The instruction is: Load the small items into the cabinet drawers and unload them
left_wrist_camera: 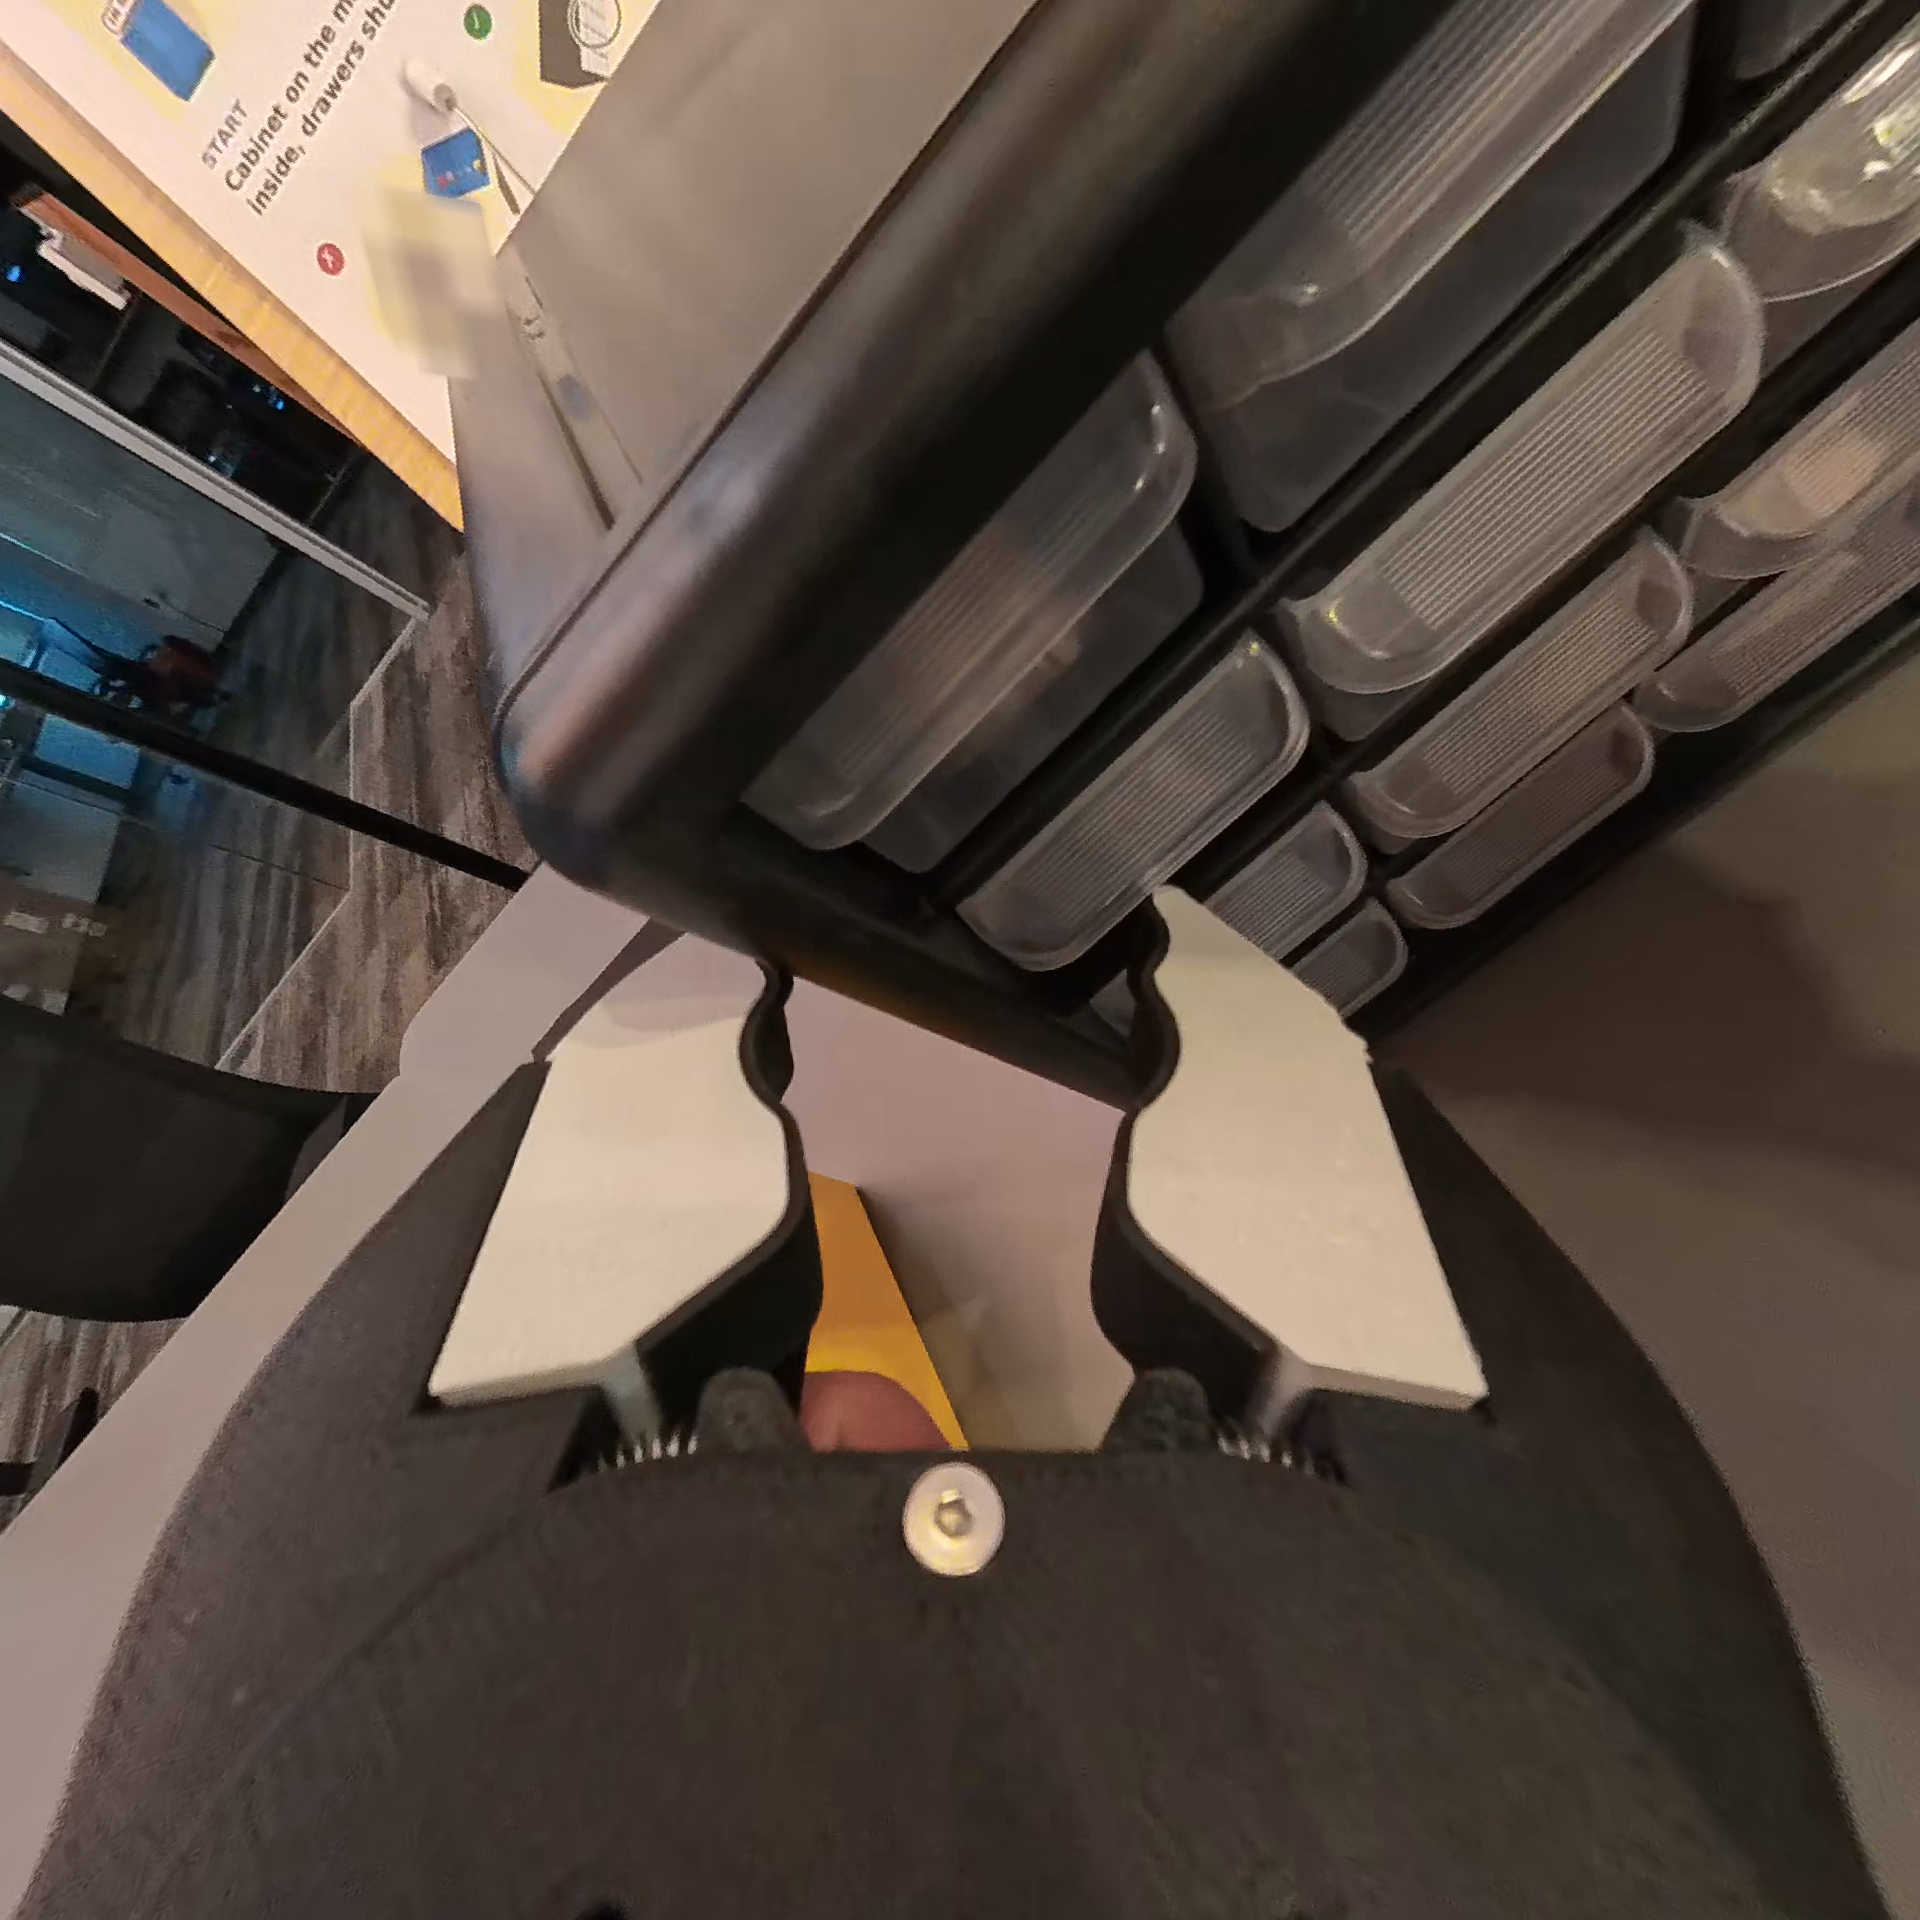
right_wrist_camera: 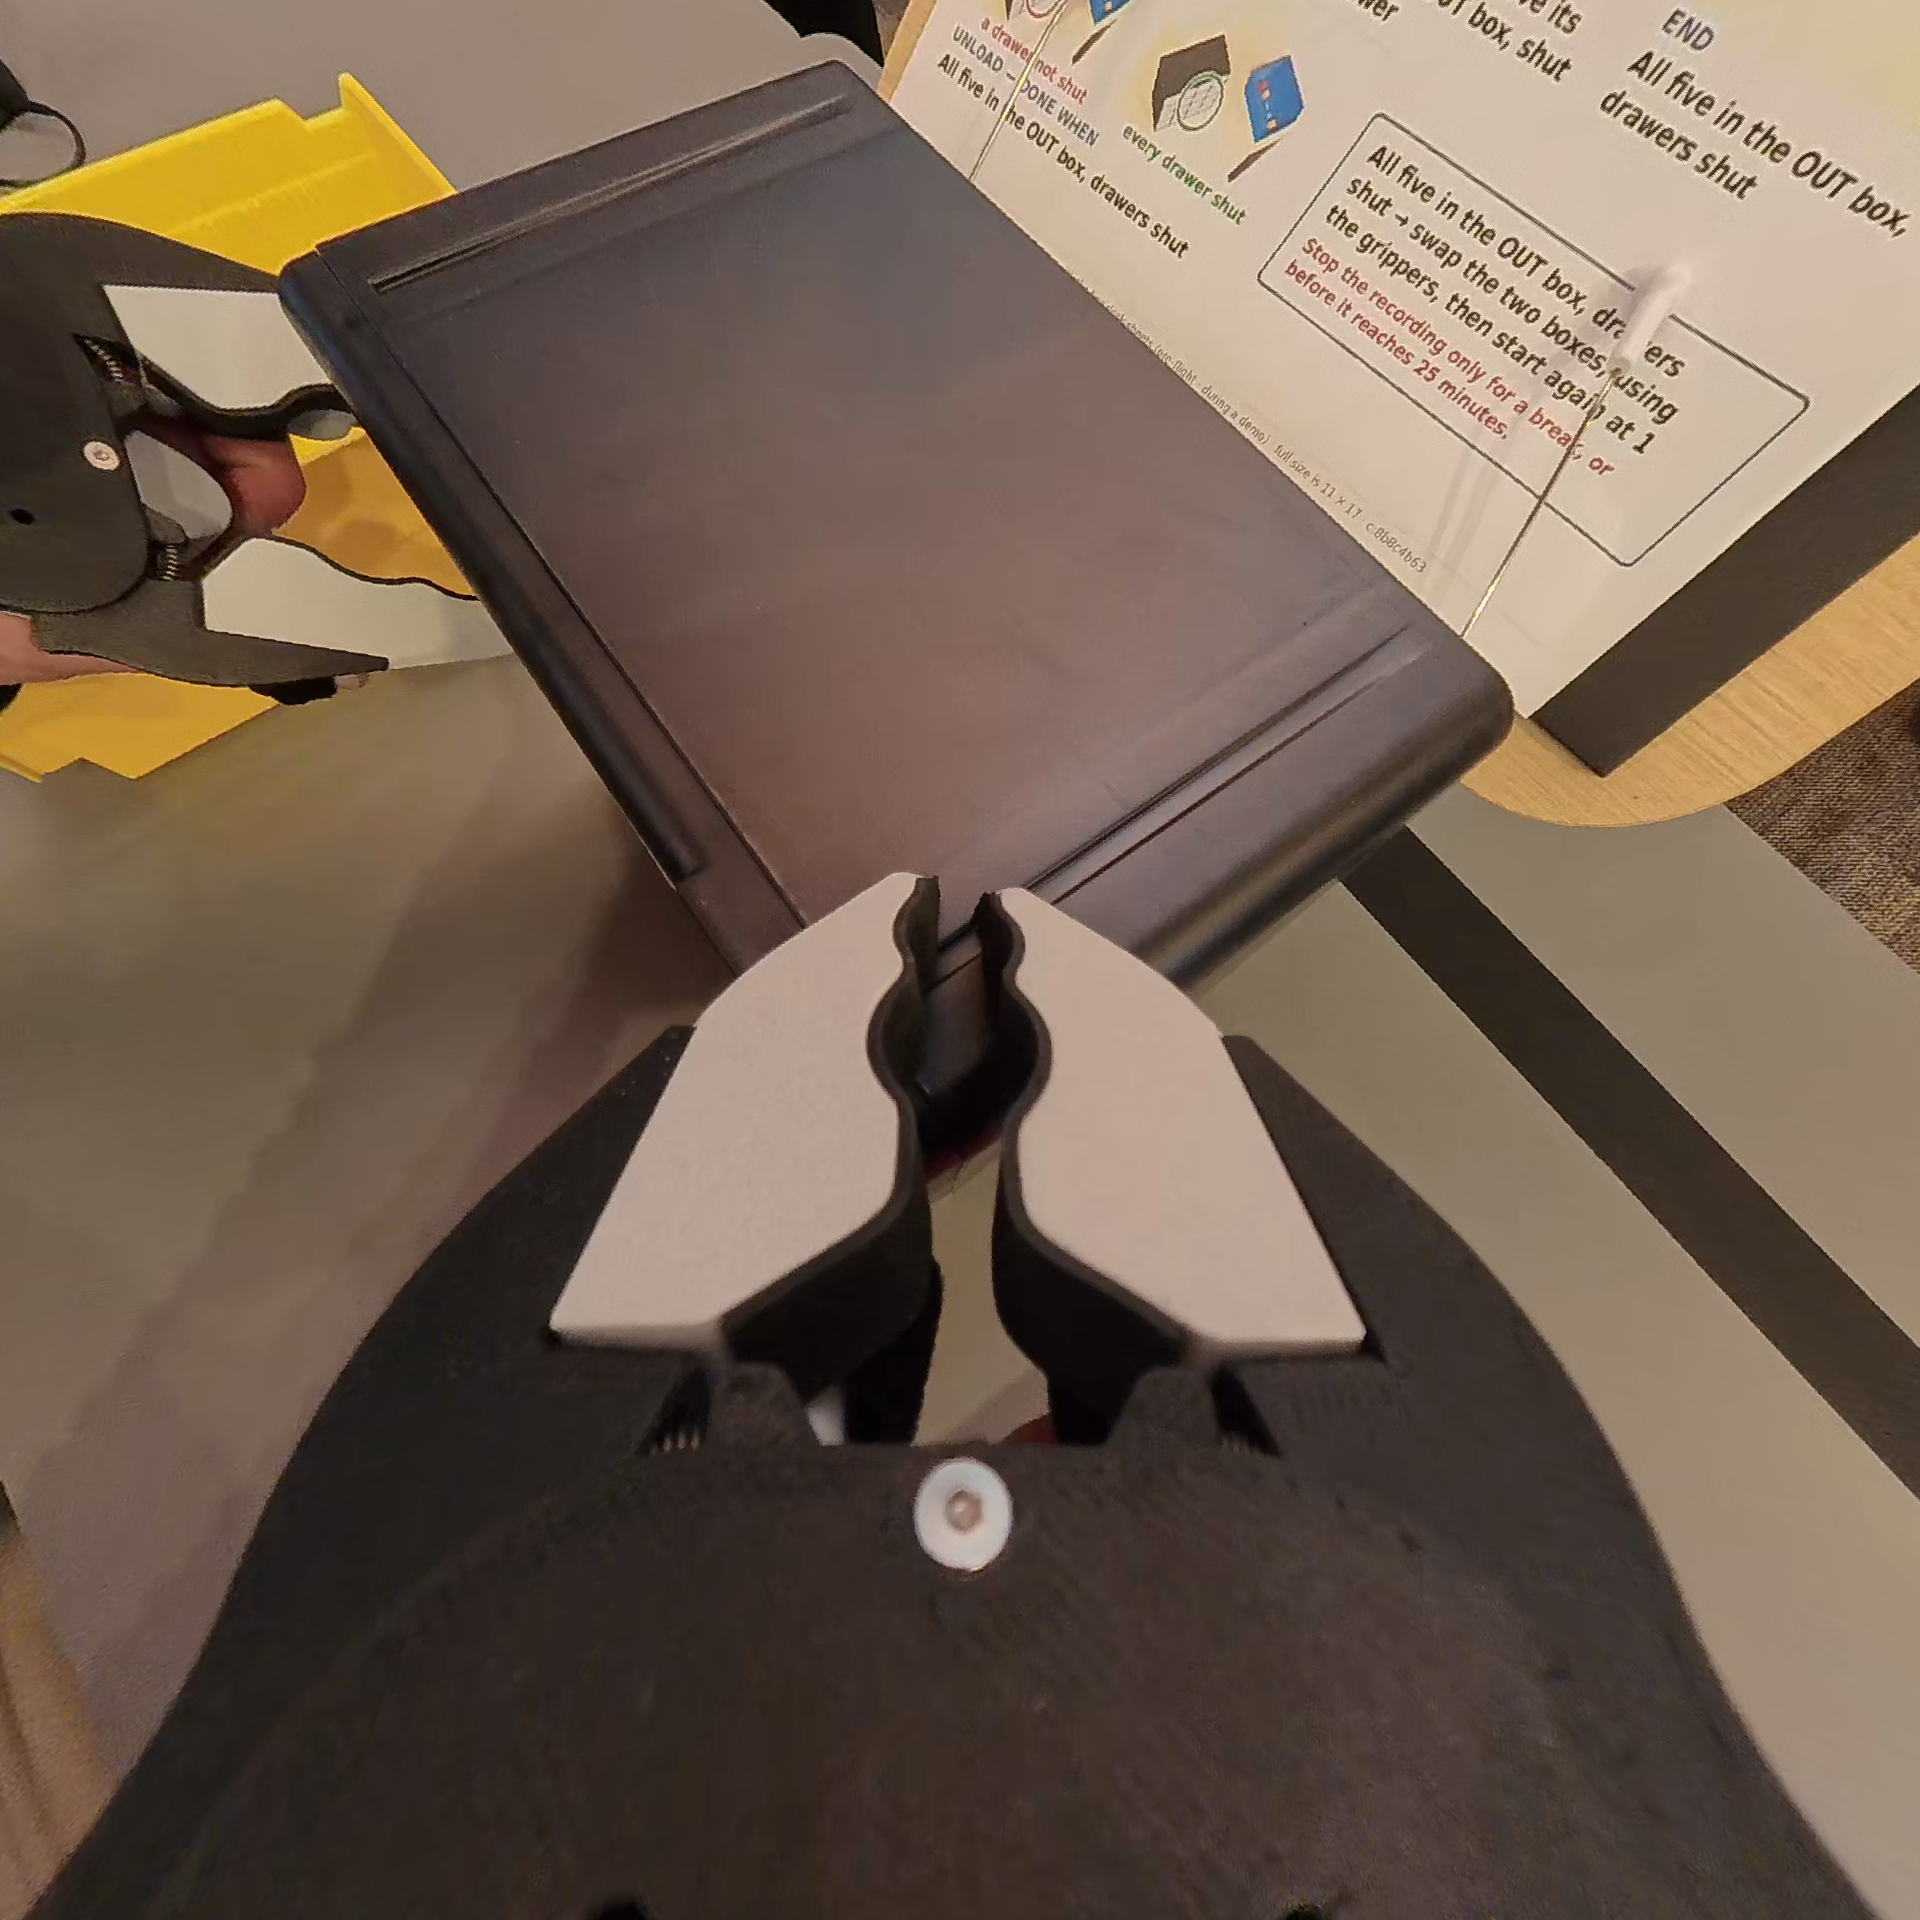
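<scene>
The black cabinet [right_wrist_camera: 883,499] stands on the grey table, seen from above in the right wrist view. Its clear drawers [left_wrist_camera: 1143,800] all look pushed in in the left wrist view. My right gripper [right_wrist_camera: 961,899] is closed on a thin black edge at the cabinet's near right corner. My left gripper [left_wrist_camera: 961,961] is open, its fingers straddling the cabinet's lower left corner. It also shows in the right wrist view [right_wrist_camera: 332,545], one finger against the cabinet's left side. No small items are visible.
A yellow box [right_wrist_camera: 239,197] sits left of the cabinet, behind my left gripper, and shows between its fingers [left_wrist_camera: 873,1299]. A printed instruction sheet [right_wrist_camera: 1558,260] stands behind the cabinet on a wooden board [right_wrist_camera: 1714,707]. A dark chair [left_wrist_camera: 104,1143] is past the table's left edge.
</scene>
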`<state>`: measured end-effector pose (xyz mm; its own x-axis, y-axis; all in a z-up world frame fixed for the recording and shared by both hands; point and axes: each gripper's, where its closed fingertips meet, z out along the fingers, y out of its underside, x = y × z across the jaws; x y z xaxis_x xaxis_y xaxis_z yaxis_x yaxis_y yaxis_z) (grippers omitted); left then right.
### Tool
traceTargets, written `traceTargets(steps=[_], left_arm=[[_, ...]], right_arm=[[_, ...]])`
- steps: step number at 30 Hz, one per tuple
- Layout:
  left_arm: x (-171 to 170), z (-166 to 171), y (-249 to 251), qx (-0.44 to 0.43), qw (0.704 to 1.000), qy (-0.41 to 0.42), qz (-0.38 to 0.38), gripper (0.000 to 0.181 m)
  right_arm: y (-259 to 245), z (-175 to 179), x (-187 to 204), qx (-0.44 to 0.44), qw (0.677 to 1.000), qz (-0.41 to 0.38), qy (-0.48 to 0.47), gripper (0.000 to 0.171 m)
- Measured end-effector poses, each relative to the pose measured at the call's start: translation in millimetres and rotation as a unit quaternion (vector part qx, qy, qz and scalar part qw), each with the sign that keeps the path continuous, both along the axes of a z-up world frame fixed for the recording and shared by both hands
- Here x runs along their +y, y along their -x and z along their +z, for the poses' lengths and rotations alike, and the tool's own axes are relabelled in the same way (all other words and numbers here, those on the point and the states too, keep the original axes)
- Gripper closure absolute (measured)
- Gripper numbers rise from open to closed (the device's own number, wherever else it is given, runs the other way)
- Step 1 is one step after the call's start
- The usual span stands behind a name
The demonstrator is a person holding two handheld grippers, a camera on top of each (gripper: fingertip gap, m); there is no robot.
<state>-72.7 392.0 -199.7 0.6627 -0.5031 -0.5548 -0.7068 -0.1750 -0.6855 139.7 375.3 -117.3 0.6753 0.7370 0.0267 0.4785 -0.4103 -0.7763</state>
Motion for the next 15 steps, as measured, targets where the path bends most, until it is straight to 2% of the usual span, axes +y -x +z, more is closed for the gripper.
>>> traceTargets(steps=[1,15], left_arm=[[-1,1,0,-0.003,1.0,0.001,-0.003,0.119],[-29,2,12,-0.036,0.999,0.018,-0.024,0.123]], right_arm=[[0,0,0,0.001,1.0,0.0,0.0,0.164],[0,0,1,0.003,1.0,-0.015,-0.011,0.164]])
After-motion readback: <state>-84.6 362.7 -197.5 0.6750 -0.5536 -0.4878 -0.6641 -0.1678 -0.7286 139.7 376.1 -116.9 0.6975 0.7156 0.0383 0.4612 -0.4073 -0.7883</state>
